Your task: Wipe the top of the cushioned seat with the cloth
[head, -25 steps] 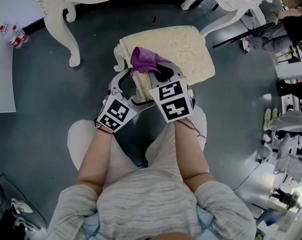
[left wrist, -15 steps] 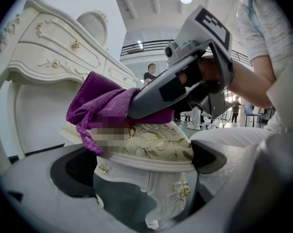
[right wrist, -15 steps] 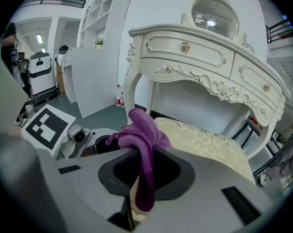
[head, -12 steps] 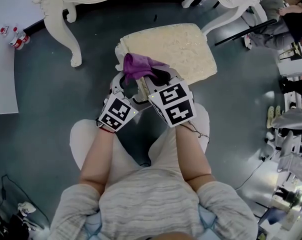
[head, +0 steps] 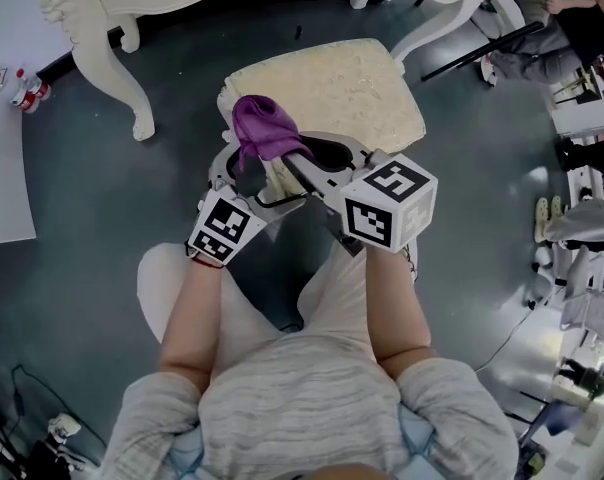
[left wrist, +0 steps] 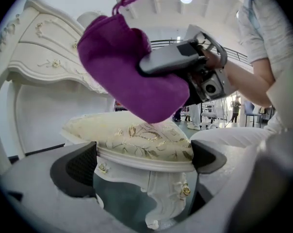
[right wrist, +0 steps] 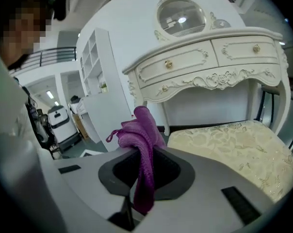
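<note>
No words, brand names or numbers can be read anywhere. The white cube at right [head: 390, 215] and the white cube at left [head: 225, 227] bear only black square marker patterns, not letters. The small bottles with red labels [head: 17, 88] at the head view's left edge are too small to read.

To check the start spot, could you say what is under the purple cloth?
The near corner of the cream, gold-patterned cushioned seat lies below the purple cloth in the right gripper; the cloth hides any contact.
</note>
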Demonstrator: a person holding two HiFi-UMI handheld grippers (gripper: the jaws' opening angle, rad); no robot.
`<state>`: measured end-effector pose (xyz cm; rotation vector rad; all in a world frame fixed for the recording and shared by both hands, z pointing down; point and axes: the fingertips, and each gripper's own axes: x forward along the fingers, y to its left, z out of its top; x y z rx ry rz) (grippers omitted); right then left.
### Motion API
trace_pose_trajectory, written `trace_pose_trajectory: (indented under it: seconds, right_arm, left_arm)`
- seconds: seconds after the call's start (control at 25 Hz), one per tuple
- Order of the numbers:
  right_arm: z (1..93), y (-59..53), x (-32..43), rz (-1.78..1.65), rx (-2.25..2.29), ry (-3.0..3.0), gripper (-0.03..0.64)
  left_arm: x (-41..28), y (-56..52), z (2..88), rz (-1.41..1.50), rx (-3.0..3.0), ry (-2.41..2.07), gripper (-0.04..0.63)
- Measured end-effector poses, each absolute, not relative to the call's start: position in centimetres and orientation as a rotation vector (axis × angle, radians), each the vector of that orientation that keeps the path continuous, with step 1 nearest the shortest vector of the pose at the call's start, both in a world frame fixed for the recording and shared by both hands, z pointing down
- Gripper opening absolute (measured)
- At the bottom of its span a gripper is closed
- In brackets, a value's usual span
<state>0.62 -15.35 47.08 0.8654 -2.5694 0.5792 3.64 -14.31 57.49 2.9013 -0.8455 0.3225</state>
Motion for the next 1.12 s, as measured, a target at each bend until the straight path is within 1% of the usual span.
trace_pose_trajectory:
  seconds: [0.12,0.2,0.44,0.68,0.88,1.12]
  right_arm:
    - [44.6,-16.5,3.2,0.628,0.943,-2.648,0.054]
    - [43.8,-17.9,6.4,0.579,1.061,-2.612,0.054]
    - [43.9,-21.1,17.8,0.441,1.404,-2.334,0.054]
    - [45.8,-23.2,26.4,0.343,1.587,-2.003,0.054]
    - [49.2,-24.2,29.7,0.319,1.594,-1.807,0.054]
    - [51.4,-24.9,30.3,0.286,1.599,-1.705,0.054]
  left_arm:
    - [3.6,-14.3,57.5,0.32,2.9,-0.847,0.594]
    - [3.7,-14.3,57.4,0.32,2.9,-0.849,0.594]
    - [3.8,-14.3,57.4,0.317,2.903,-0.844,0.594]
    - [3.8,-14.3,57.4,0.318,2.902,-0.845,0.594]
    - [3.8,-14.4,57.4,0.319,2.901,-0.847,0.594]
    - [3.9,-14.3,57.4,0.316,2.902,-0.844,0.594]
